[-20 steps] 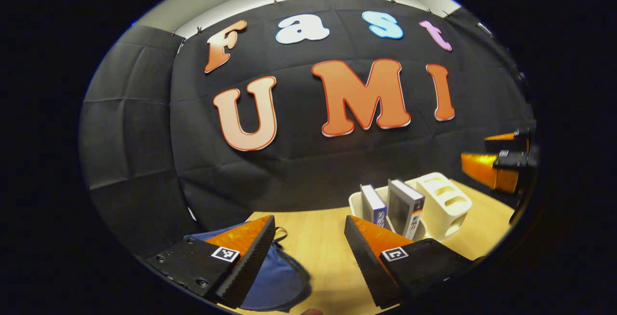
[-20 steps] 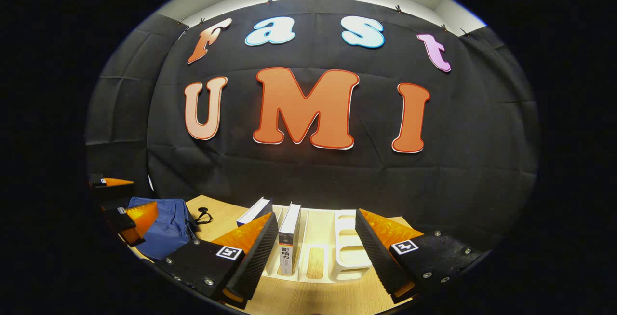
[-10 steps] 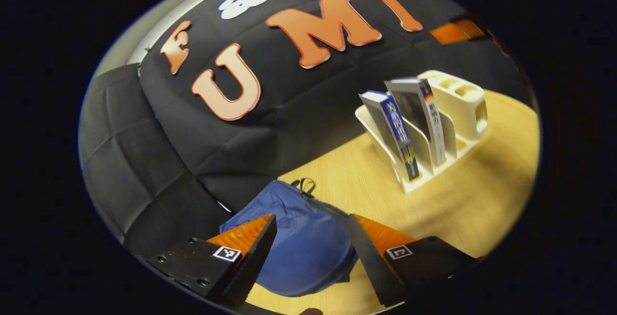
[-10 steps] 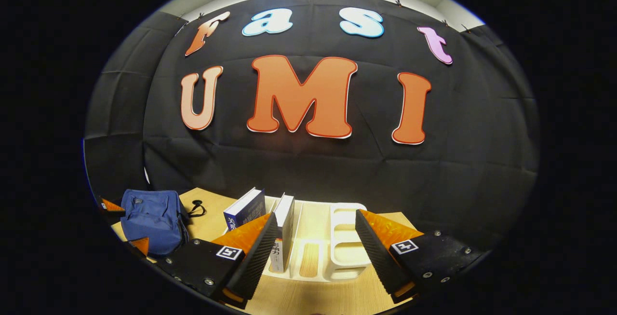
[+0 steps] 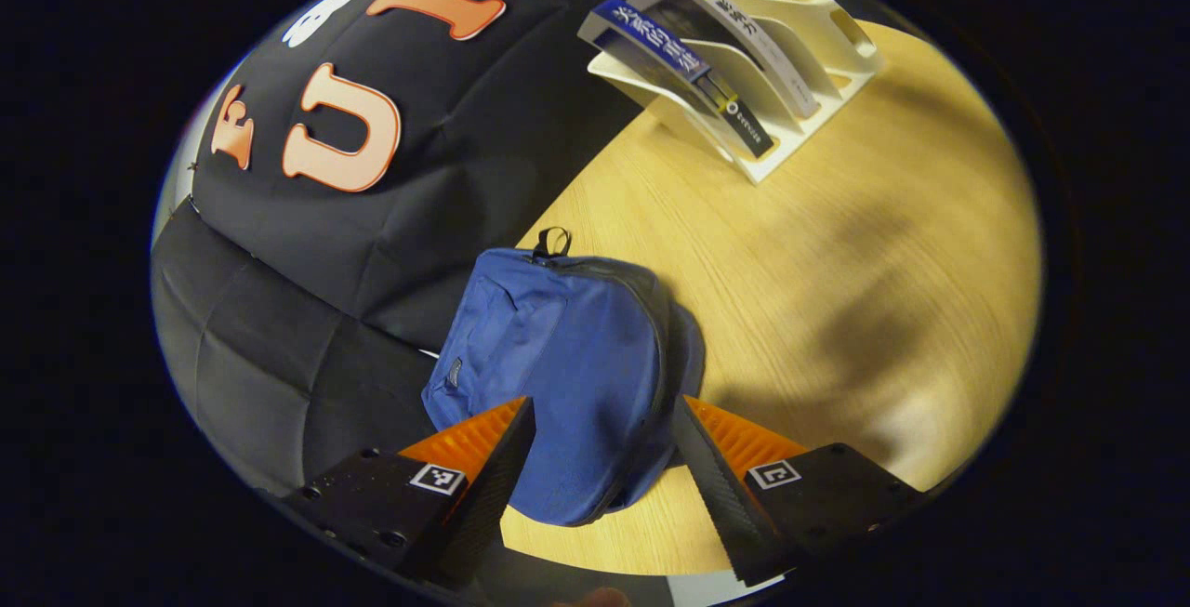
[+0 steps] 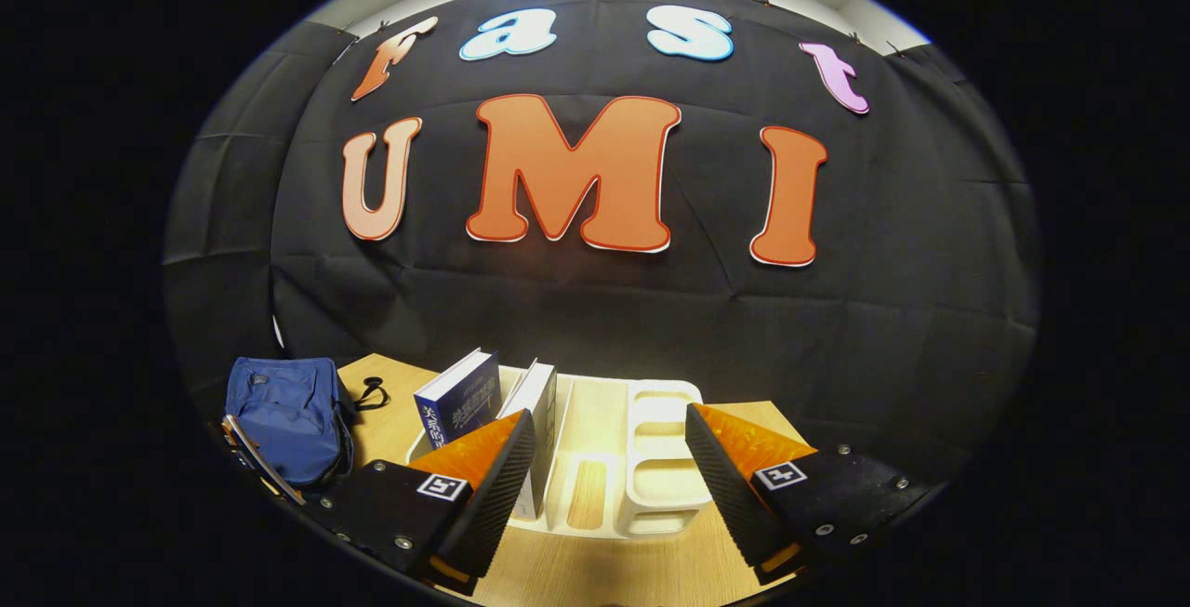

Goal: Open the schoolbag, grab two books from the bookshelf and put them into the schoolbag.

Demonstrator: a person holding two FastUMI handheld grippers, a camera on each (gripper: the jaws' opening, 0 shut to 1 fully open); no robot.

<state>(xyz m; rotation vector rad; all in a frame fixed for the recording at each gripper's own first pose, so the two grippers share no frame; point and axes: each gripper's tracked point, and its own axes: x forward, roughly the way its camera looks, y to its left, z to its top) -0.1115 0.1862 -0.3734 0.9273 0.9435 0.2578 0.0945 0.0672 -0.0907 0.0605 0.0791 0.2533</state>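
Left gripper view first: the left gripper (image 5: 600,458) hangs above the table with its two orange-and-black ridged fingers (image 5: 483,458) spread wide, nothing between the pads, each finger carrying a small square black-and-white marker tag. Right below and just beyond them lies the blue fabric schoolbag (image 5: 558,375), flat on the light wooden table (image 5: 837,291), its black zip line running round the edge and, as far as can be seen, closed. A small dark tag on the bag's front is too small to read. The near end of the bag is cut off behind the fingers; its black loop handle (image 5: 550,240) points away, toward the booth wall.

Farther off from the schoolbag, well apart across bare tabletop, stands the white plastic slotted bookshelf (image 5: 790,59) with two books leaning in it: a blue-spined book (image 5: 679,68) nearest the bag, and a grey-and-white book (image 5: 744,31) just beside it. Both spines carry printed characters, blurred and tilted, not legible from here.

Over to the right gripper view: the right gripper (image 6: 604,486) has its jaws wide too, holding nothing, and it sits close in front of the bookshelf (image 6: 651,458). Its left finger hides the lower part of the grey-and-white book (image 6: 537,402); the blue-spined book (image 6: 460,402) leans beside that, toward the schoolbag (image 6: 288,412), which lies off at the table's edge with something thin and pale across its near corner, too unclear to identify.
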